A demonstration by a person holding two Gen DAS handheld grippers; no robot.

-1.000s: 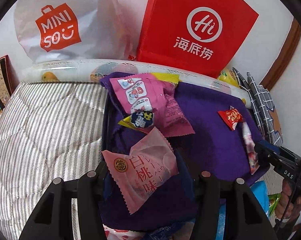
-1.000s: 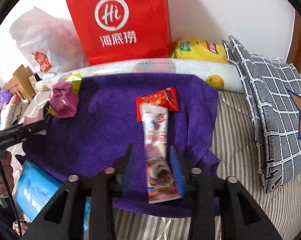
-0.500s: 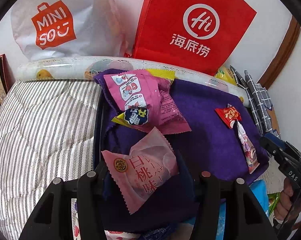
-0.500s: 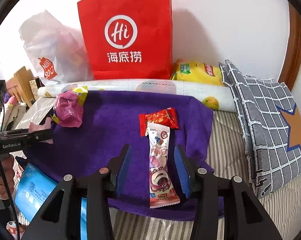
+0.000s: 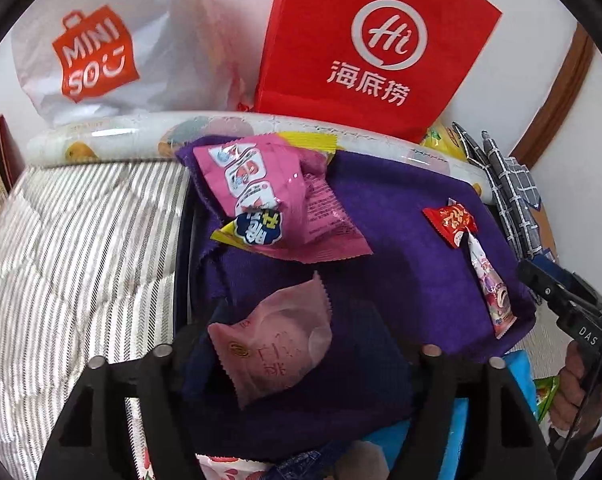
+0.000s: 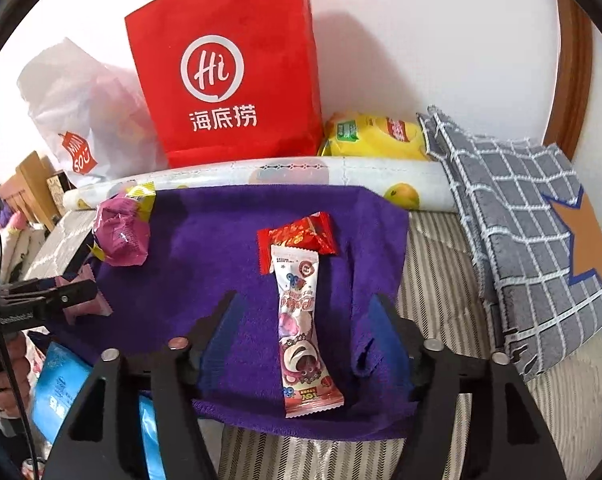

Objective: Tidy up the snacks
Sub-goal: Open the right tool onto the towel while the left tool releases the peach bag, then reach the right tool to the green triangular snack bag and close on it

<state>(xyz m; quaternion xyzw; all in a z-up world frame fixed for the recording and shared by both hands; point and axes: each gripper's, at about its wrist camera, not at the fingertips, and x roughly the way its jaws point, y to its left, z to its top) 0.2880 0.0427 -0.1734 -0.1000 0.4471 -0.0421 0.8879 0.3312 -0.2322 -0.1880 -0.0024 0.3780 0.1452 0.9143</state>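
A purple cloth [image 5: 401,240] [image 6: 205,264] lies spread on striped bedding. In the left wrist view a pale pink snack packet [image 5: 273,344] rests on it between the fingers of my left gripper [image 5: 289,332], whose jaws are opening and no longer press it. In the right wrist view a long pink-and-white bear packet [image 6: 301,328] lies flat between the fingers of my right gripper [image 6: 305,320], jaws also opening, pads clear of it. A small red packet [image 6: 297,240] touches its far end. Magenta packets [image 5: 269,200] are piled at the cloth's far left corner.
A red paper bag [image 6: 229,76] and a white shopping bag [image 5: 101,48] stand against the wall behind a rolled printed mat [image 6: 341,176]. A yellow packet [image 6: 373,136] and a grey checked cushion [image 6: 521,220] sit on the right. A blue pack [image 6: 57,392] lies near the cloth's front edge.
Both grippers' jaws have spread wider. The pale pink packet slipped out of the left jaws onto the cloth; the long packet, earlier between close-set right fingers, now lies free.
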